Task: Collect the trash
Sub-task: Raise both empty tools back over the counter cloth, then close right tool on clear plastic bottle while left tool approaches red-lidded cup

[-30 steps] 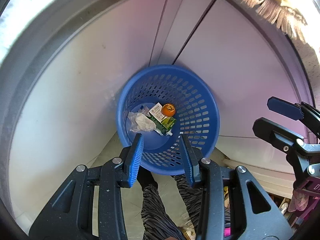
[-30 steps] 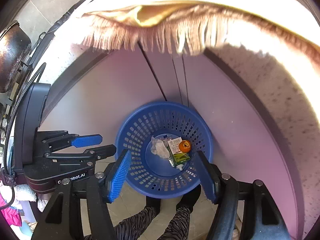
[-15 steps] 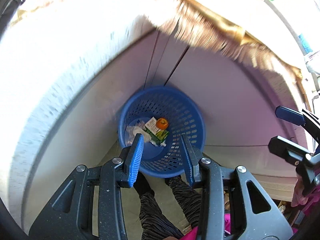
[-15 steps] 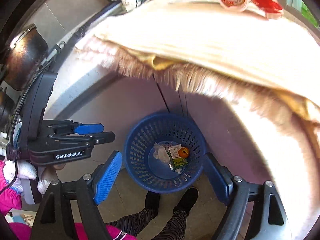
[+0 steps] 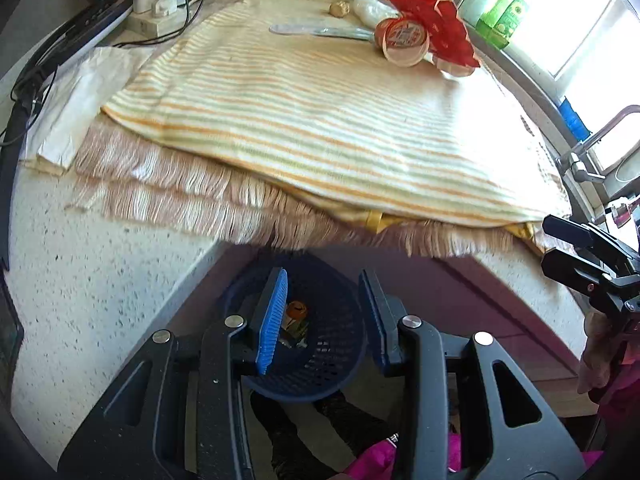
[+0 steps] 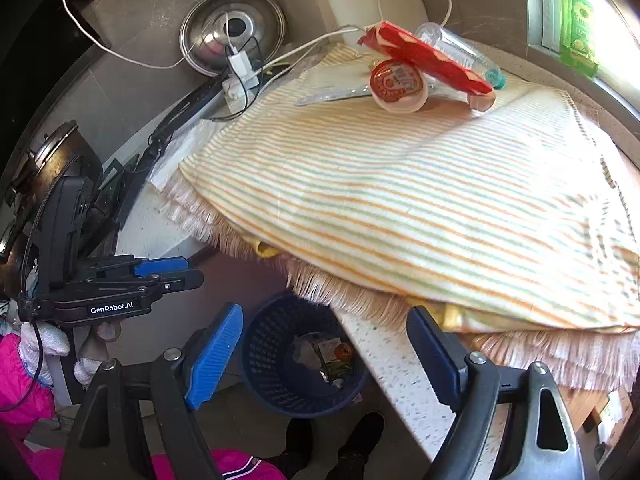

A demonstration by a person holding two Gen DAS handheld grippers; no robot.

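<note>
Blue bin (image 6: 300,360) sits on the floor below the tabletop (image 5: 100,280) edge, some trash already in it. Both my claws are empty: left claw (image 5: 324,320) partly open, right claw (image 6: 324,356) spread wide. I judge I'm between pickups. Next I'd reach to the far side for the cup (image 6: 398,86) lying beside the red wrapper (image 6: 424,60) on the striped cloth (image 6: 400,200).

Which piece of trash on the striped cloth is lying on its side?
The round cup with the orange-red lid: tipped over, lid facing the camera. The red wrapper and clear plastic bottle sit behind it.
</note>
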